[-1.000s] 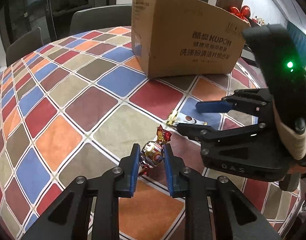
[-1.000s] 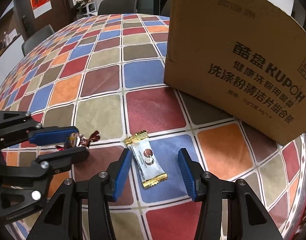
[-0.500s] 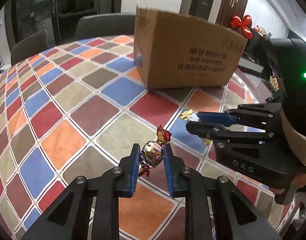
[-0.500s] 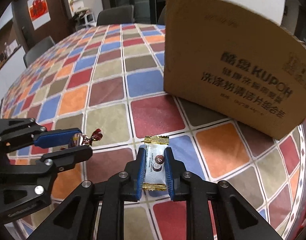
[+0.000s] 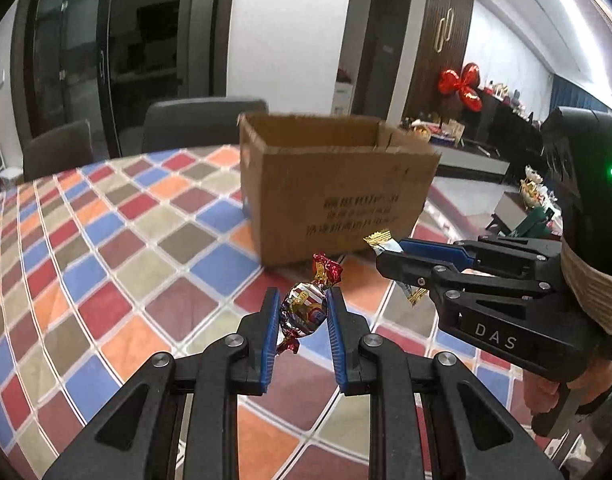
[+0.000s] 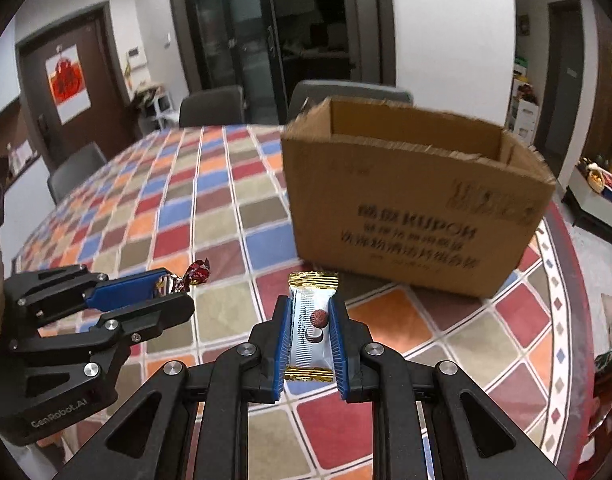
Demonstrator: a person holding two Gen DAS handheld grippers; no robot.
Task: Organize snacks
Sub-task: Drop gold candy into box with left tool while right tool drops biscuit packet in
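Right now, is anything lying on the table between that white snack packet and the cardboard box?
No. In the right wrist view only bare checkered tablecloth shows between the white packet and the box.

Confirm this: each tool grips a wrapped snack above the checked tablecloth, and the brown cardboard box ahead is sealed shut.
Wrong about the brown cardboard box: the right wrist view shows its top open, with the inside walls visible. The rest holds.

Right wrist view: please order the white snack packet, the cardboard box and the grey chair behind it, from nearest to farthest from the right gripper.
1. White snack packet: clamped in the right gripper.
2. Cardboard box: ahead, slightly right.
3. Grey chair: beyond the box.
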